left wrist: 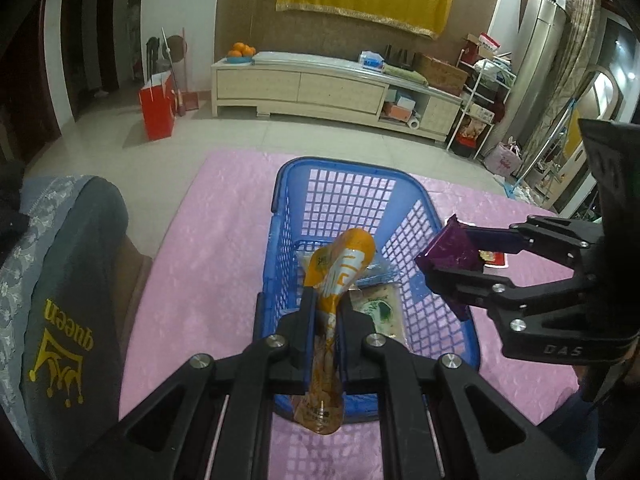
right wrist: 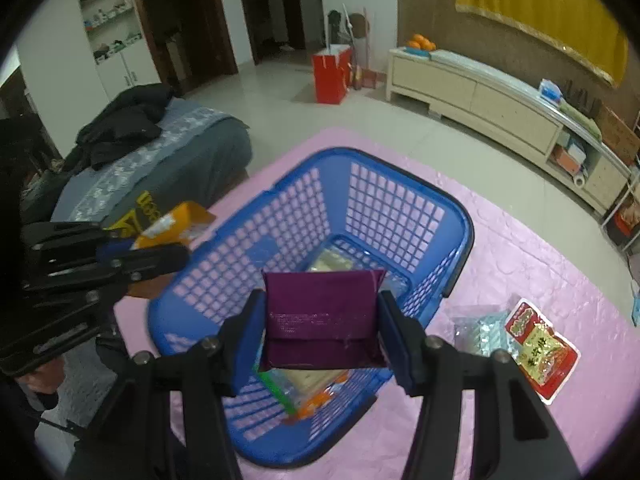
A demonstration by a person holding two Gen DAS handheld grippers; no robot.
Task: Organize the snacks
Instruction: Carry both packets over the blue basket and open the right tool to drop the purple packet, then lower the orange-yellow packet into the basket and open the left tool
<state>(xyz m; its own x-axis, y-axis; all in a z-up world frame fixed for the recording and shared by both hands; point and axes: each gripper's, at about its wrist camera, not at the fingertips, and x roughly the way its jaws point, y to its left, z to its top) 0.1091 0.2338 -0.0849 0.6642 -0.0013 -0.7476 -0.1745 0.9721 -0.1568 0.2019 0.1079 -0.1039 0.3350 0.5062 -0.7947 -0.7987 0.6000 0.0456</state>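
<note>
Snacks: my left claw [left wrist: 325, 316] is clamped tight on an orange pouch [left wrist: 340, 276], soft film, light, pinched mid-body, likely slippery. My right claw [right wrist: 322, 312] holds a purple packet [right wrist: 320, 312] by its side edges, stiffer, flat. Both hover over the blue basket [right wrist: 464, 216], which already has packets inside. Beyond, a red pack [right wrist: 540, 352] lies loose on the pink desk [right wrist: 520, 264]; I'd grab it by an edge seam.

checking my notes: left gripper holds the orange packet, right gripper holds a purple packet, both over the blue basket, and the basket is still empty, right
One thing is off: the blue basket is not empty. The right wrist view shows several packets already lying on its floor, under the purple packet. The rest holds: the left gripper is shut on the orange packet, and the right gripper holds the purple one, both over the basket.
</note>
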